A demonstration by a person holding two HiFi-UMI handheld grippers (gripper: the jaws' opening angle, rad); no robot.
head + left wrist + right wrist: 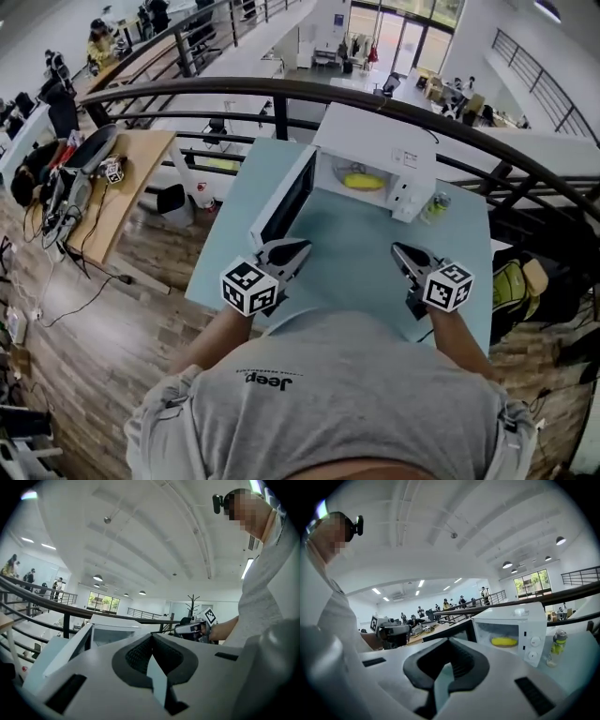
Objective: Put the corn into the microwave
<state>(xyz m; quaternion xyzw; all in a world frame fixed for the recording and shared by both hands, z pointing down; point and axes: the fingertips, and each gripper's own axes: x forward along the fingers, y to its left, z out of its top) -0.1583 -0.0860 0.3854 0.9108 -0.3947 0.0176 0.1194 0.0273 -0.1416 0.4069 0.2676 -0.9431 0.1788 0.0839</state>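
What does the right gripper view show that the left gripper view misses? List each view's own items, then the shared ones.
Only the right gripper view: the corn lying inside the microwave, whose door stands open, a bottle beside it, and the left claw seen from outside.
Only the left gripper view: the right claw seen from outside, and a coat stand.
Both: the microwave, the blue table, the railing, and that view's own claw, shut and empty.
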